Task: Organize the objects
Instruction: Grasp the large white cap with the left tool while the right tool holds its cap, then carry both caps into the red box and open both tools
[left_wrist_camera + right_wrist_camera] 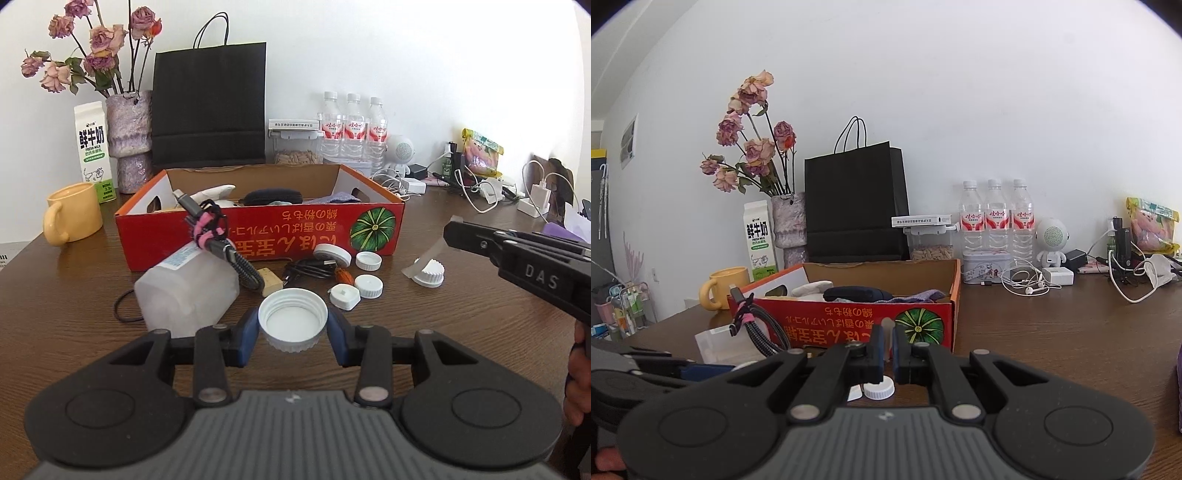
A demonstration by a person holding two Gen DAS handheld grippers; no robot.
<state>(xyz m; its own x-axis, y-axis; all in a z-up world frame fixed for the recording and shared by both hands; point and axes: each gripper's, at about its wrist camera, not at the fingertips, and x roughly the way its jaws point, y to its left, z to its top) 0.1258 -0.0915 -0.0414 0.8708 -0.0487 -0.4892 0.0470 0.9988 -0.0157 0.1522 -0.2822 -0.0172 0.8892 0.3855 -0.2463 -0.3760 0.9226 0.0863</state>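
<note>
A large white screw cap (293, 321) sits open side up between the blue pads (248, 334) of my left gripper (293, 332), which press on both its sides just above the brown table (424, 339). Several smaller white caps (368, 287) lie beyond it, in front of the red cardboard box (258, 236). My right gripper (453, 229) reaches in from the right, shut on a thin translucent strip (430, 254) that curves down to a ribbed white cap (430, 274). In the right wrist view that gripper (888, 334) is pinched on the strip (885, 325), with the ribbed cap (880, 389) below.
A frosted plastic bottle (184, 291) lies on its side left of the cap, with a cable bundle (218, 240) propped on it. A black cable (310, 271) and a cork (271, 282) lie by the box. A yellow mug (72, 214), vase, black bag, water bottles (352, 125) and chargers line the back.
</note>
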